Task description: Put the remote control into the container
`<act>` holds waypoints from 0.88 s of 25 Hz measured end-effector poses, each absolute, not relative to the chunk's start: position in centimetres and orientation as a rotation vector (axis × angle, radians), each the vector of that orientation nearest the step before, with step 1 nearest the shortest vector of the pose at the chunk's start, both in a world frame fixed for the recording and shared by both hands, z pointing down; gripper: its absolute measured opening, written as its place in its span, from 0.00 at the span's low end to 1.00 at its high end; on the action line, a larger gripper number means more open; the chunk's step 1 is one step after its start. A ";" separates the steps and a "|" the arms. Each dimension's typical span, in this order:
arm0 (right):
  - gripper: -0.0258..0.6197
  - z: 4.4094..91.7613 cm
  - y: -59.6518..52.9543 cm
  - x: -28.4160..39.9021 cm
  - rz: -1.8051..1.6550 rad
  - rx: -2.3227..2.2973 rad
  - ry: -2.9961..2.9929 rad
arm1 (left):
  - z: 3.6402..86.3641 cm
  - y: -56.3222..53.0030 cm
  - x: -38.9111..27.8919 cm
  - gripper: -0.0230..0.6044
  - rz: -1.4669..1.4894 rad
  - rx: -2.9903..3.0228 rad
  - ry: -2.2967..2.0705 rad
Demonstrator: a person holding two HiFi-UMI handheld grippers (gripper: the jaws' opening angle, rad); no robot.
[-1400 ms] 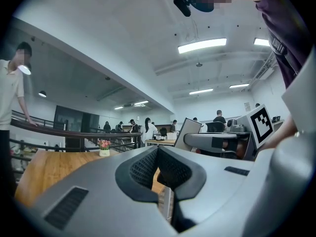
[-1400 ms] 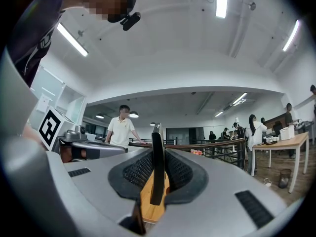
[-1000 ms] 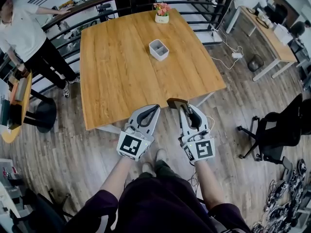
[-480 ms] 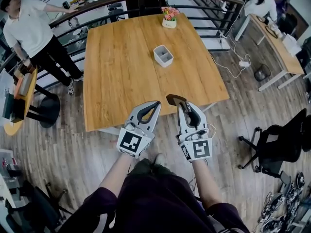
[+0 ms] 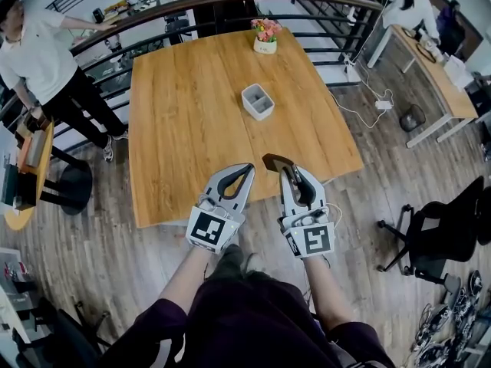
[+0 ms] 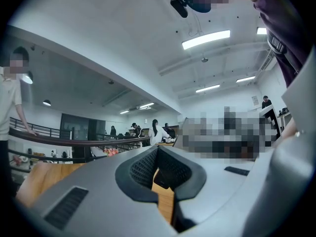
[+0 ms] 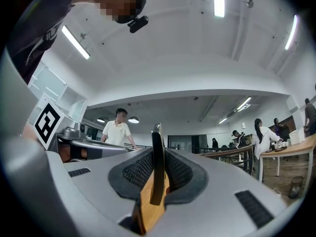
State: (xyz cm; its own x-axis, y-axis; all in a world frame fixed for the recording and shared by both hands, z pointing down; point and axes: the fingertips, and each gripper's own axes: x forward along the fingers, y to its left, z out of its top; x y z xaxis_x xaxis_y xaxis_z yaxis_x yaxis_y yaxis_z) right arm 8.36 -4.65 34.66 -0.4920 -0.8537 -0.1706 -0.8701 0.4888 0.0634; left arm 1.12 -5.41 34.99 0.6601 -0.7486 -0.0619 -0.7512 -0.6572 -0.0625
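Here the remote control (image 5: 276, 162) is clamped in the right tongs (image 5: 290, 173), above the near edge of the wooden counter (image 5: 184, 121) and well apart from the container (image 5: 258, 101). In the right gripper view the remote control (image 7: 157, 162) stands edge-on between the two ribbed pads, which press on its flat sides, and its dark end pokes out past the tips. The left tongs (image 5: 244, 172) hang just beside the right pair. Their tips meet and nothing is caught between them; the left gripper view shows only counter wood through the gap behind the tips (image 6: 157, 154).

The container is a small white box, divided into two compartments, sitting toward the far middle of the counter. From the head view both compartments show only pale inner walls. Beyond it, near the far edge, stands a little white pot of pink flowers (image 5: 265, 35). A person in a white shirt (image 5: 34, 52) stands at the railing (image 5: 192, 2) off to the left.
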 end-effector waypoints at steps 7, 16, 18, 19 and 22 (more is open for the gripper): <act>0.16 34.9 -8.8 6.8 0.222 -1.570 2.570 | 35.3 -10.0 -0.6 0.06 0.072 -2.807 1.215; 0.16 34.6 -13.1 6.1 0.243 -1.670 2.511 | 35.2 -14.7 -1.3 0.06 0.142 -2.854 1.127; 0.16 34.5 -14.1 6.2 0.244 -1.682 2.499 | 35.3 -15.6 -1.3 0.06 0.141 -2.858 1.118; 0.16 34.5 -14.6 6.2 0.243 -1.685 2.499 | 35.5 -16.0 -1.3 0.06 0.128 -2.862 1.113; 0.16 34.6 -16.3 6.3 0.240 -1.681 2.507 | 36.3 -17.4 -1.2 0.06 0.066 -2.882 1.117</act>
State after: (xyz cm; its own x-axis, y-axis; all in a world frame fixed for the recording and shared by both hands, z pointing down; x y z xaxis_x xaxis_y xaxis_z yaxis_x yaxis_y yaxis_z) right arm 6.29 -16.31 34.62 -0.3793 -0.9072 -0.1818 -0.9252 0.3732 0.0678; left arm -1.20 -17.39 36.31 0.7380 -0.6724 -0.0576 -0.6745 -0.7376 -0.0314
